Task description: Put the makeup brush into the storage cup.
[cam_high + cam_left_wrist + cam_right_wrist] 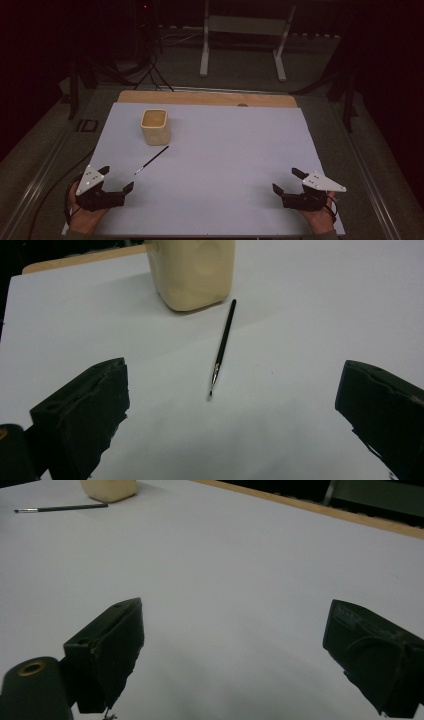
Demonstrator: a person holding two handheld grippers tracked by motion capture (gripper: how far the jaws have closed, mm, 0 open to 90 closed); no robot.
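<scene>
A cream square cup (155, 126) stands upright at the back left of the white sheet (225, 165). A thin black paintbrush (151, 160) lies flat just in front of it, bristle end toward the person. My left gripper (118, 178) rests near the front left edge, open and holding nothing. In the left gripper view the paintbrush (222, 347) lies ahead between the jaws of the left gripper (234, 380), with the cup (192, 272) beyond. My right gripper (285, 180) is open at the front right. The right gripper (232, 622) has bare sheet under it, with the paintbrush (60, 508) and cup (109, 489) far off.
The sheet lies on a wooden board (200, 97) whose far edge shows. Behind the table stands a white frame (245, 30) on the floor, with black cables (150, 70) to its left. A small black object (88, 125) sits beside the sheet's left edge.
</scene>
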